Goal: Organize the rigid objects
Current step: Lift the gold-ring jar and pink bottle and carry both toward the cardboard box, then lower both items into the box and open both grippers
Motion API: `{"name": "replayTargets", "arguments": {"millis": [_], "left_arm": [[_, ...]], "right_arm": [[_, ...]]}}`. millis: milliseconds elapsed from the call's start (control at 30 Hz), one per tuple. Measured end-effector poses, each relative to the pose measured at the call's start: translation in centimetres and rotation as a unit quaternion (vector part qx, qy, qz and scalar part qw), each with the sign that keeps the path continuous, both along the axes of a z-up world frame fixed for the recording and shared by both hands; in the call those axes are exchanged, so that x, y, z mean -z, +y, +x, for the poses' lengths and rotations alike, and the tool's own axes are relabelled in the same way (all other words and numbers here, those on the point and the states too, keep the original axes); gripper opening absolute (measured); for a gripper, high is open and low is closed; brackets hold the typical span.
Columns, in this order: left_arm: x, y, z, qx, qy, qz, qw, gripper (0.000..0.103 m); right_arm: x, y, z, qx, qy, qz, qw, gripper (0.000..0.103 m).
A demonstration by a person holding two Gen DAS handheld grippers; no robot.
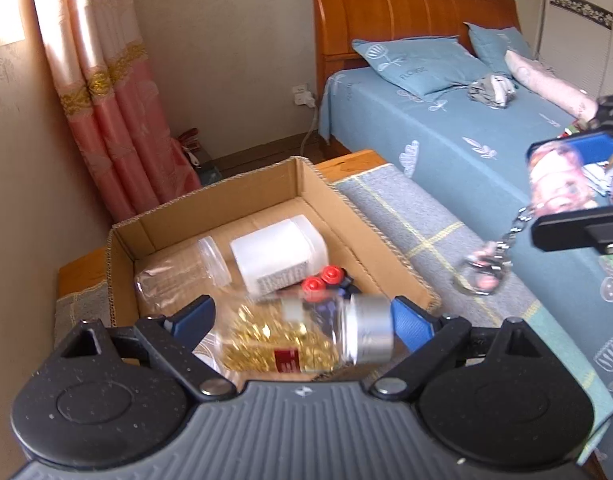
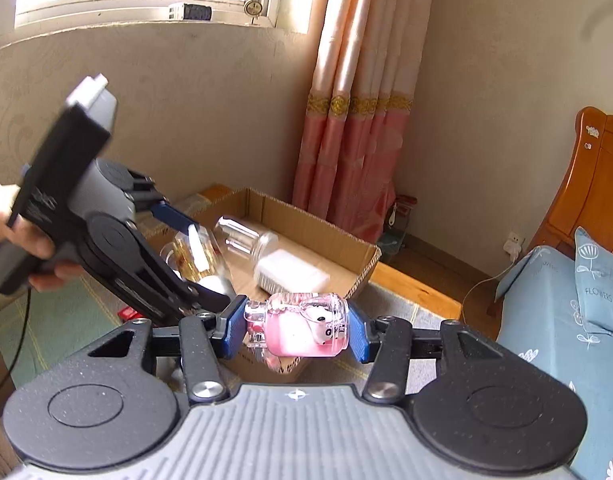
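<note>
My left hand-held gripper (image 1: 302, 322) has a clear jar of gold pins (image 1: 290, 344) lying crosswise between its blue pads, silver cap (image 1: 368, 330) toward the right pad. The jaws stand wide, and the jar is blurred, so I cannot tell whether both pads press on it. Just ahead of and below this gripper sits the open cardboard box (image 1: 234, 196) on the surface (image 1: 390, 216), which is covered with a grey checked cloth. Inside the box, ahead of the gripper, lie a white square container (image 1: 280, 254), an empty clear jar (image 1: 178, 272) to its left, and a small toy with red knobs (image 1: 322, 280) nearest the fingertips.

My right hand-held gripper (image 2: 296, 326) is clamped on a small pink keychain charm case (image 2: 302, 326), held sideways between the pads with a little white figure inside it. From the left camera, that charm (image 1: 558, 184) hangs far off to the right over the blue bed (image 1: 446, 136), its metal clasp (image 1: 486, 268) dangling below. In the right view, the box (image 2: 306, 220) lies ahead and below, and a hand (image 2: 22, 240) grips the left tool to my left.
</note>
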State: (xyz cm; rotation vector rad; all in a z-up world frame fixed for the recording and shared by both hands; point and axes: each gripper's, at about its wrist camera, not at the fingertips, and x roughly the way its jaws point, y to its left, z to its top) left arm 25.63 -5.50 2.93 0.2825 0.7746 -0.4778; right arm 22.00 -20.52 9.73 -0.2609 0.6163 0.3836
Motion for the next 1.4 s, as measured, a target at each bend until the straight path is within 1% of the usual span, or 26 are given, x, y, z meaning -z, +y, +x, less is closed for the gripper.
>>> {"name": "replayTargets", "arguments": {"millis": [167, 267, 367, 433, 600, 733, 967, 1033, 1133, 1167, 1200, 1233, 1267, 1333, 1400], "left_arm": [[0.2, 0.4, -0.8, -0.014, -0.009, 0.006, 0.9998, 0.095], [-0.1, 1.2, -2.0, -0.025, -0.013, -0.002, 0.9996, 0.095], [-0.2, 2.0, -3.7, -0.033, -0.021, -0.013, 0.9992, 0.100], [-0.2, 2.5, -4.8, -0.039, -0.026, -0.018, 0.9987, 0.100], [-0.2, 3.9, -7.6, -0.064, -0.052, -0.025, 0.9963, 0.101], [0.0, 5.1, -9.2, -0.087, -0.064, -0.036, 0.9935, 0.102], [0.8, 7.6, -10.5, -0.132, -0.057, -0.055, 0.9881, 0.102], [1.1, 8.2, -11.0, -0.146, -0.058, -0.051, 0.9862, 0.102], [1.5, 8.5, -11.2, -0.151, -0.058, -0.044, 0.9859, 0.102], [1.6, 8.7, -11.2, -0.152, -0.057, -0.043, 0.9857, 0.102], [1.6, 8.8, -11.2, -0.154, -0.056, -0.044, 0.9855, 0.102], [1.6, 8.9, -11.2, -0.155, -0.054, -0.045, 0.9853, 0.102], [1.7, 9.1, -11.2, -0.155, -0.053, -0.047, 0.9853, 0.102], [1.9, 9.3, -11.2, -0.156, -0.051, -0.050, 0.9851, 0.102], [2.1, 9.4, -11.1, -0.157, -0.049, -0.052, 0.9849, 0.102]], "right_arm": [[-0.2, 0.8, 0.8, -0.003, 0.002, 0.000, 1.000, 0.056], [0.0, 1.3, 1.6, -0.004, 0.009, 0.001, 1.000, 0.056], [0.2, 1.8, 2.9, -0.003, 0.017, 0.001, 1.000, 0.056], [0.3, 2.1, 4.0, 0.000, 0.024, 0.003, 1.000, 0.056], [0.7, 2.8, 7.5, 0.016, 0.042, 0.011, 0.999, 0.056], [1.2, 3.3, 10.8, 0.037, 0.058, 0.018, 0.997, 0.056], [2.1, 4.5, 16.9, 0.078, 0.079, 0.014, 0.994, 0.056], [2.5, 4.9, 18.3, 0.090, 0.083, 0.010, 0.992, 0.056], [3.2, 5.2, 20.1, 0.105, 0.091, 0.012, 0.990, 0.056], [3.4, 5.2, 20.4, 0.116, 0.091, 0.013, 0.989, 0.062], [3.6, 5.2, 20.6, 0.126, 0.088, 0.017, 0.988, 0.079], [3.8, 5.1, 20.7, 0.132, 0.089, 0.023, 0.987, 0.087], [3.9, 5.1, 20.6, 0.134, 0.089, 0.030, 0.987, 0.091], [4.2, 5.2, 20.3, 0.127, 0.091, 0.029, 0.987, 0.091], [4.5, 5.5, 20.1, 0.129, 0.097, 0.016, 0.987, 0.092]]}}
